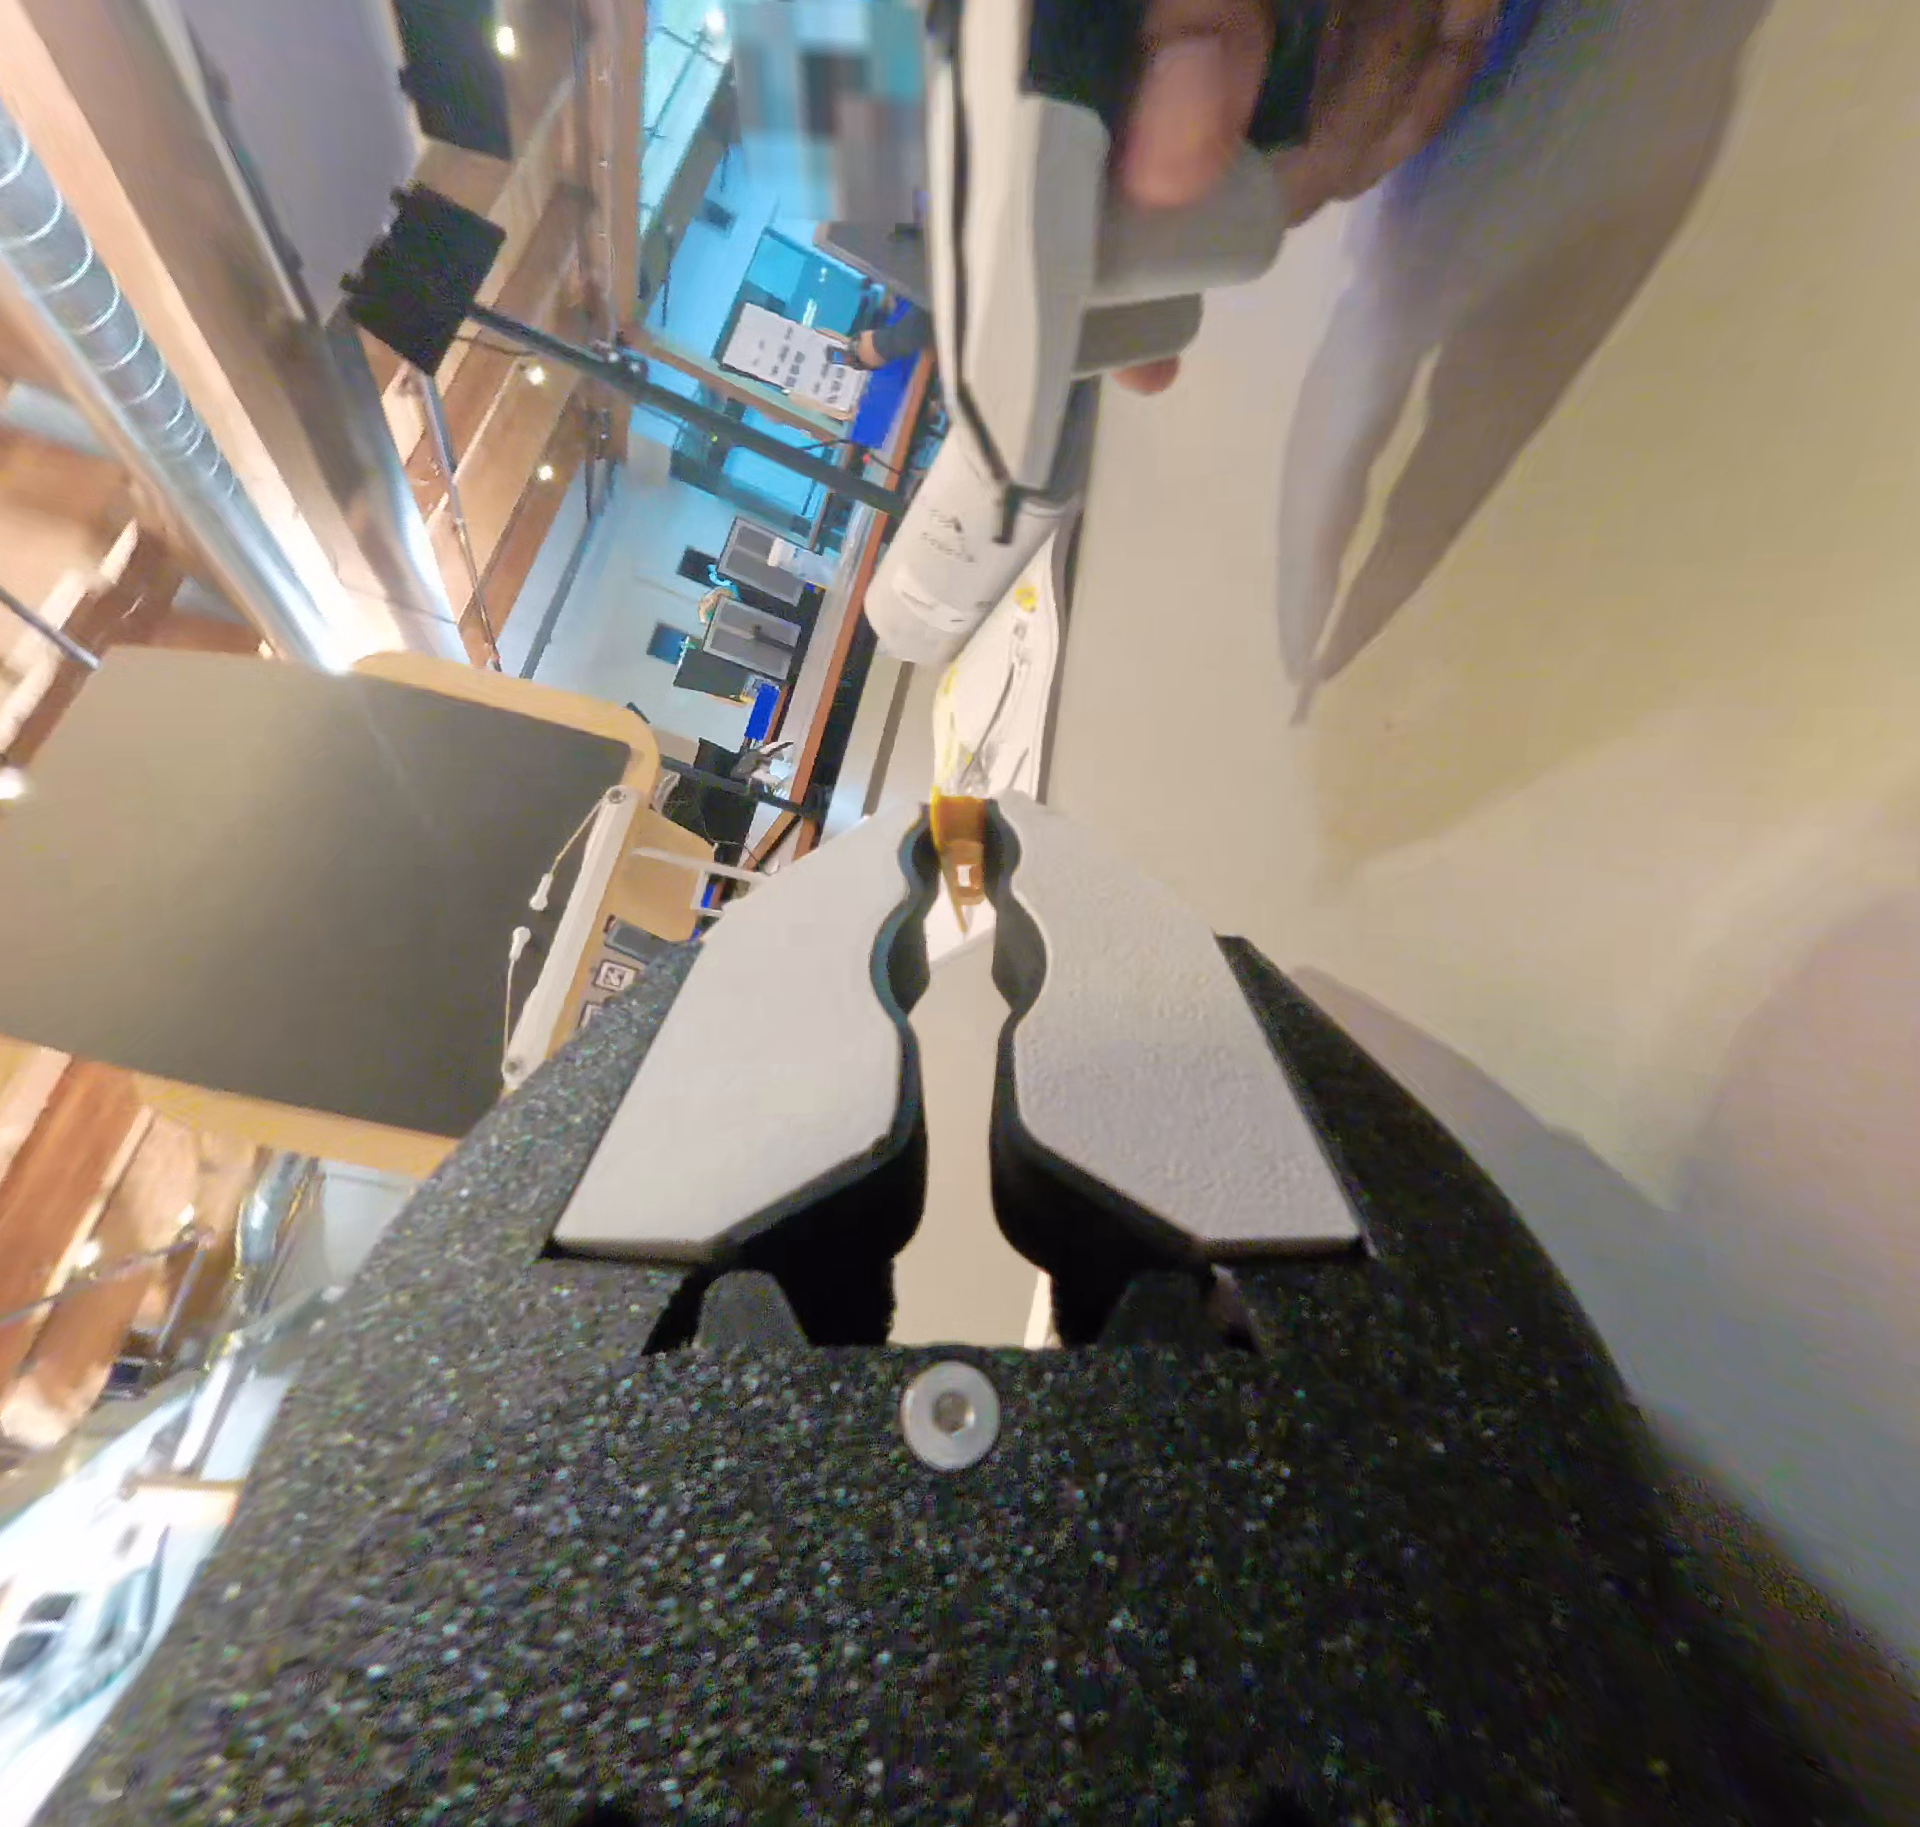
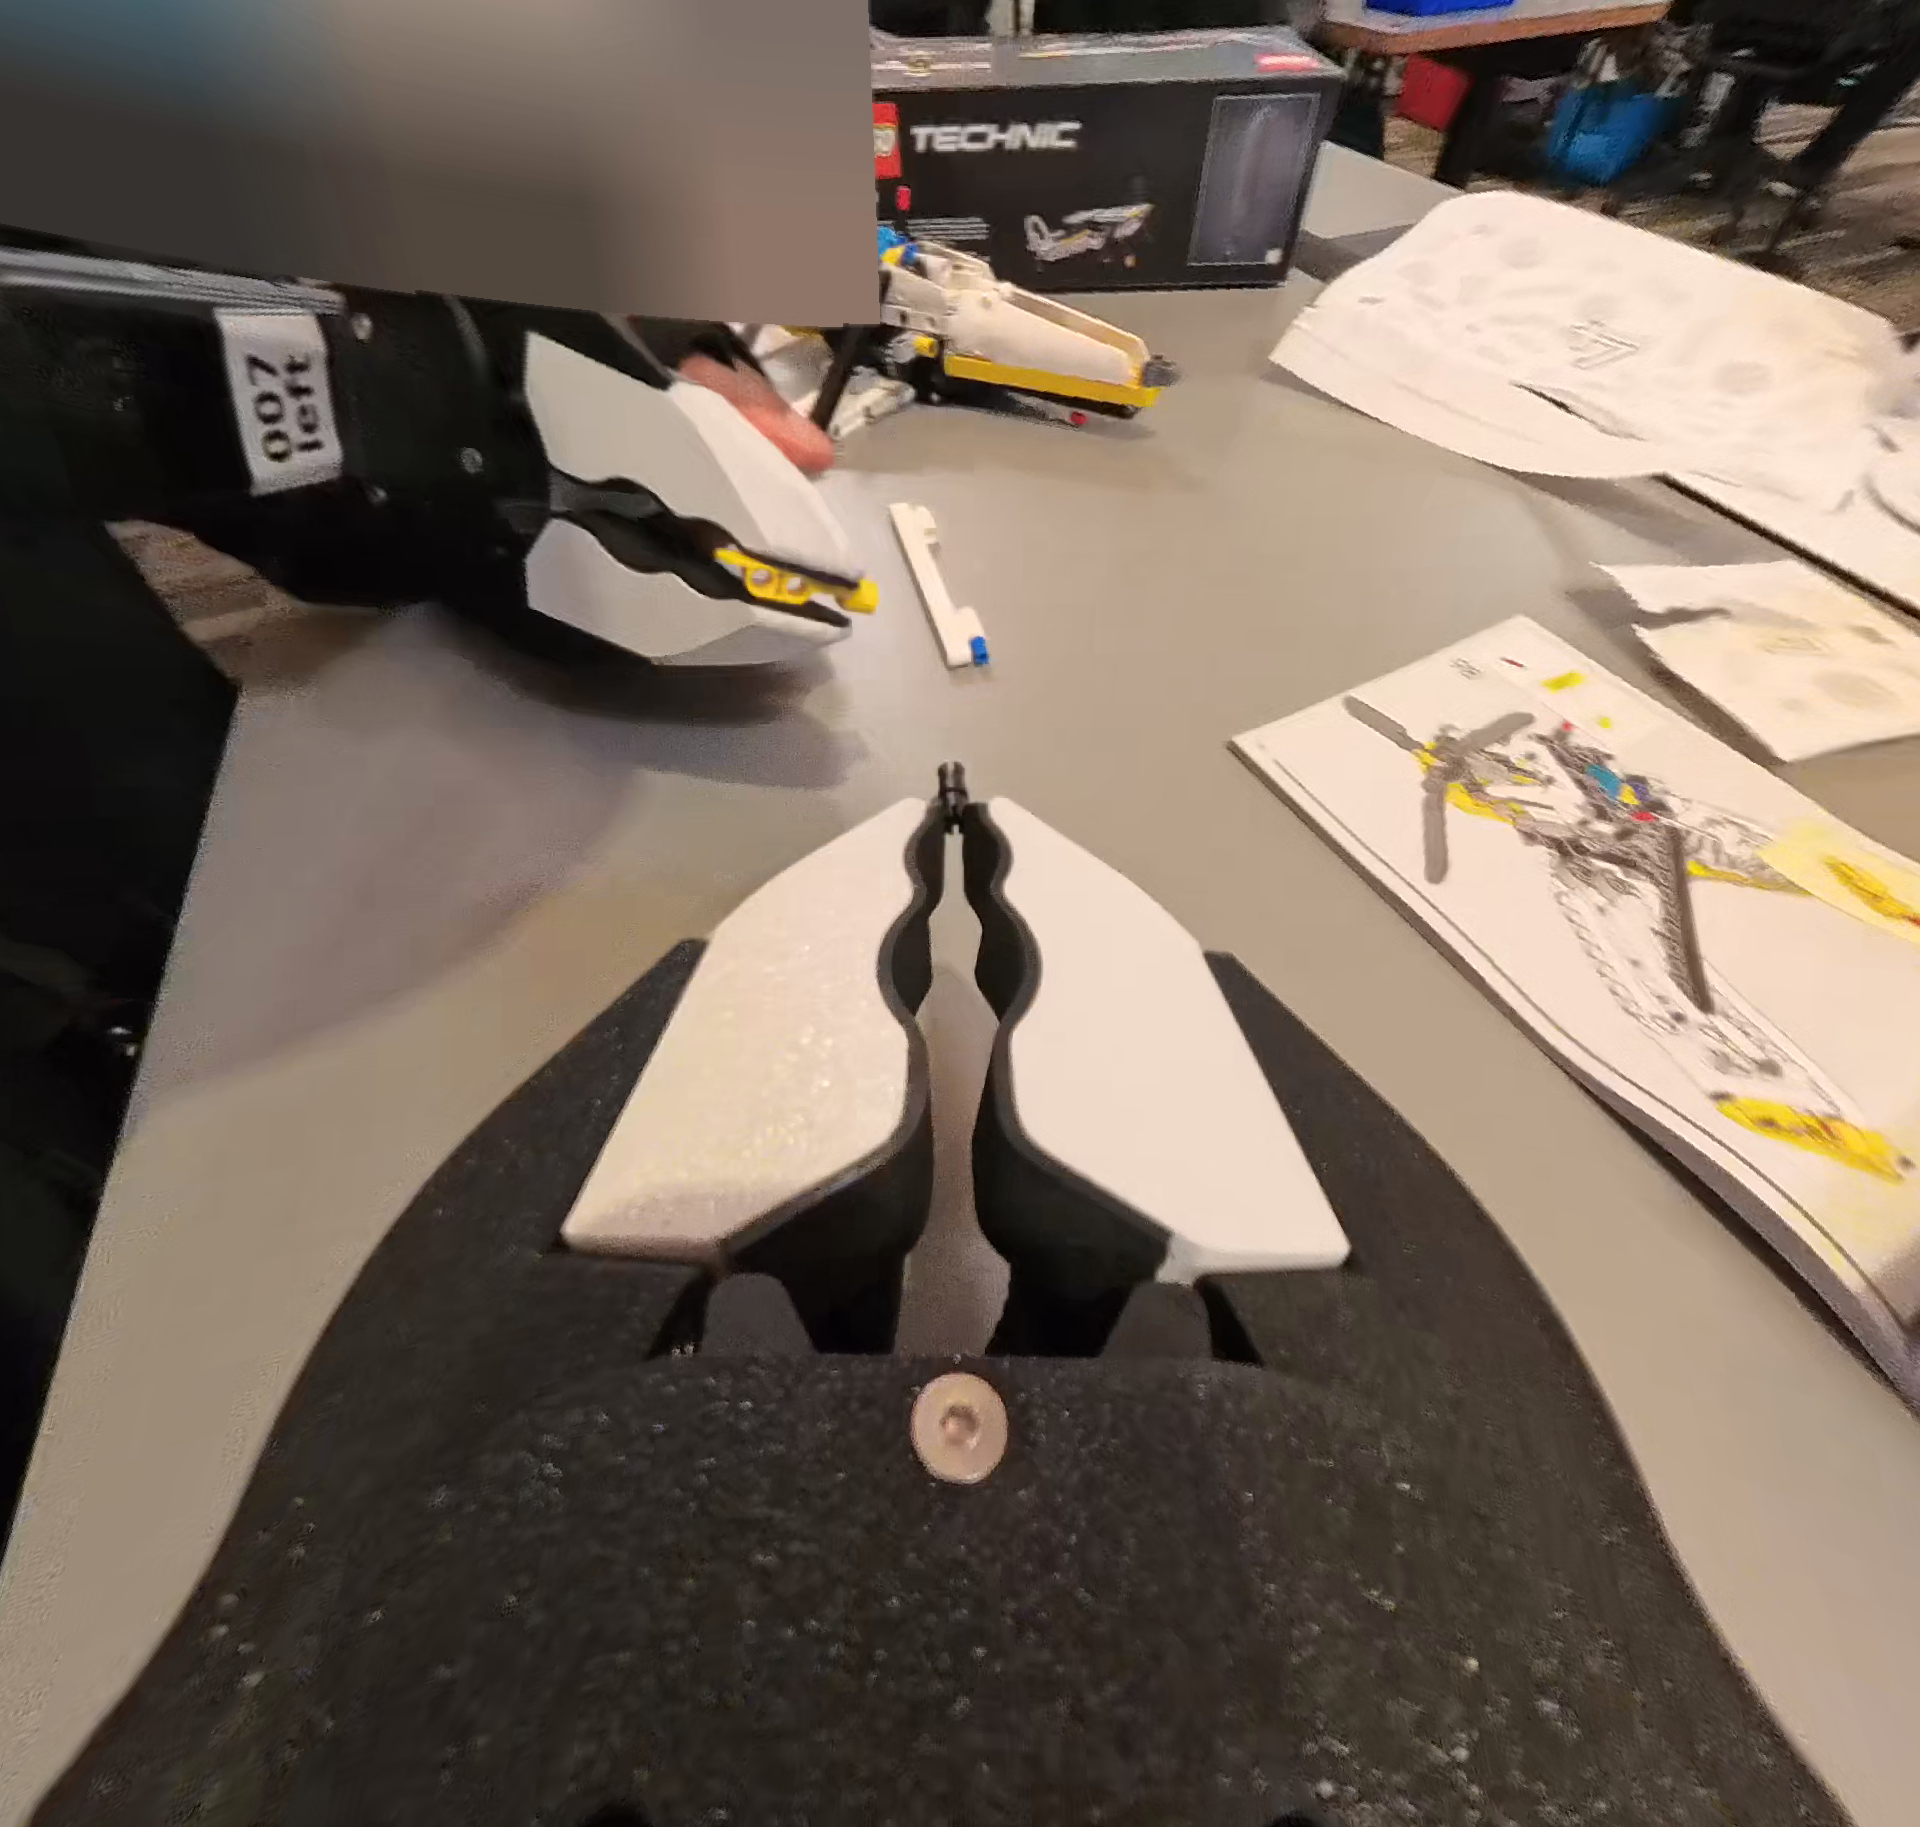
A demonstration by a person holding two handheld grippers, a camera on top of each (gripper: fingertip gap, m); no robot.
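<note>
Fingers of the right gripper [image 2: 951,813] are closed to a narrow slit, their tips pinching a small black plastic connector pin [image 2: 949,785] whose head sticks out past them above the grey surface [image 2: 1143,634]. Fingers of the left gripper [image 2: 821,588], turned on its side near the surface's left edge, are clamped on a short yellow plastic beam with round holes [image 2: 795,584], one end poking beyond the tips; its own view shows the same yellow piece [image 1: 961,847] wedged between the tips. Just beside that gripper a long white plastic beam with a blue pin at its near end [image 2: 935,582] lies flat. Toward the far edge sit a partly built white and yellow model [image 2: 1029,349] and a black cardboard box [image 2: 1101,167]. An open instruction booklet [image 2: 1558,894] lies at the right edge, with loose paper sheets [image 2: 1558,343] beyond it.
</note>
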